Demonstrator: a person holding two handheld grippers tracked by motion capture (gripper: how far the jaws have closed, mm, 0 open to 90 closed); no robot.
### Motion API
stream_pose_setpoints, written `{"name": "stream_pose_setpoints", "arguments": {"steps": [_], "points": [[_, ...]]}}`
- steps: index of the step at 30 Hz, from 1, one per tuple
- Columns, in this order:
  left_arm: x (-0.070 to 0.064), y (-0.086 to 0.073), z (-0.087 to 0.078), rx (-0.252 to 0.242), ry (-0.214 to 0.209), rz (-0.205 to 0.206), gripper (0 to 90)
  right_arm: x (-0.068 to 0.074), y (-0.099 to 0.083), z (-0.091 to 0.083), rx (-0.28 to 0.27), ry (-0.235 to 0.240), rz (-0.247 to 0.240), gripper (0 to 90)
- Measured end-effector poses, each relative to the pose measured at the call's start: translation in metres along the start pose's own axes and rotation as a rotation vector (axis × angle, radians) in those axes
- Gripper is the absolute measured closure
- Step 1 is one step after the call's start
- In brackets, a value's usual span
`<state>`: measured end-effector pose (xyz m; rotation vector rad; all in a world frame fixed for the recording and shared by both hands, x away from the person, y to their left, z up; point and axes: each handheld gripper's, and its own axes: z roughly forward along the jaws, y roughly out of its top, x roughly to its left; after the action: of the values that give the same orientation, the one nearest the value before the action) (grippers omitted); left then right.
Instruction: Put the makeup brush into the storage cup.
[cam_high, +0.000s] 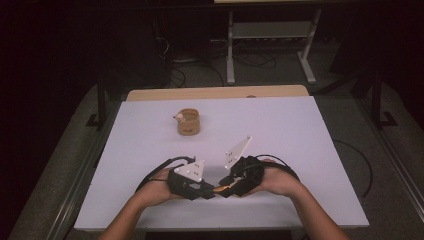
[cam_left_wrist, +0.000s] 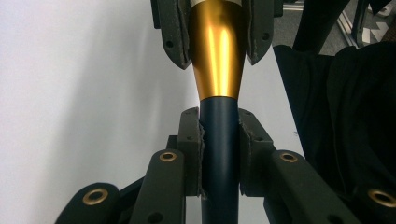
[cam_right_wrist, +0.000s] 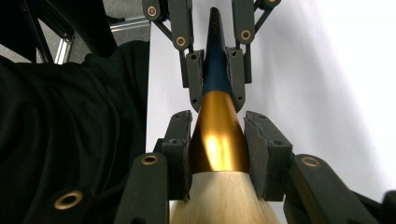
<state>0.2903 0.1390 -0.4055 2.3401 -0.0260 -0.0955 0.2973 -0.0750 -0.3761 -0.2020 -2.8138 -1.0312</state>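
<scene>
A makeup brush with a dark blue handle, a gold collar and pale bristles is held between the two grippers just above the near part of the table, in front of the person. The left gripper is clamped on the blue handle, its pads pressing the shaft from both sides, and from there the brush runs straight ahead along the fingers into the gold collar. The right gripper is closed on that gold collar, with the bristles fanning back toward its own camera and the handle pointing away into the left gripper's fingers. So the long axis of the brush runs from one gripper to the other, and the two sets of fingers face each other nearly tip to tip, leaving very little free shaft between them. Neither hand is nearer; both have hold. A likely next move is a handover or a pull apart along that axis, and either hand would have to let go first. The near table edge lies just behind the hands, a dark sleeve hangs close beside the grip, and the tan cup stands well apart ahead, across open tabletop.
</scene>
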Motion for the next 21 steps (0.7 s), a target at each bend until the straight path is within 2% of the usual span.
{"name": "stream_pose_setpoints", "arguments": {"steps": [5, 7, 12, 14, 16, 17, 18, 19, 21], "points": [[0.0, 0.0, -0.001, -0.009, 0.003, -0.008, 74.3, -0.002, -0.001, -0.002, -0.008, 0.003, 0.016, 59.4], [0.001, -0.001, -0.001, -0.011, 0.003, -0.015, 74.3, -0.004, -0.002, -0.004, -0.023, 0.001, 0.016, 52.0], [0.002, -0.002, -0.003, -0.018, 0.007, -0.024, 74.3, -0.006, -0.005, -0.013, -0.075, -0.049, 0.051, 35.9], [0.003, -0.002, -0.005, -0.021, 0.018, -0.025, 74.3, -0.006, -0.006, -0.018, -0.09, -0.05, 0.087, 30.3], [0.004, -0.002, -0.005, -0.024, 0.028, -0.034, 74.3, -0.006, -0.007, -0.022, -0.128, -0.074, 0.09, 26.1], [0.004, -0.002, -0.005, -0.024, 0.028, -0.034, 74.3, -0.006, -0.007, -0.022, -0.128, -0.074, 0.09, 26.1], [0.004, -0.003, -0.006, -0.027, 0.054, -0.043, 74.3, -0.007, -0.007, -0.024, -0.152, -0.085, 0.091, 24.4], [0.004, -0.003, -0.006, -0.027, 0.06, -0.055, 74.3, -0.007, -0.008, -0.03, -0.183, -0.108, 0.123, 19.9], [0.004, -0.004, -0.008, -0.046, 0.089, -0.069, 74.3, -0.008, -0.009, -0.034, -0.217, -0.134, 0.148, 16.2]]}}
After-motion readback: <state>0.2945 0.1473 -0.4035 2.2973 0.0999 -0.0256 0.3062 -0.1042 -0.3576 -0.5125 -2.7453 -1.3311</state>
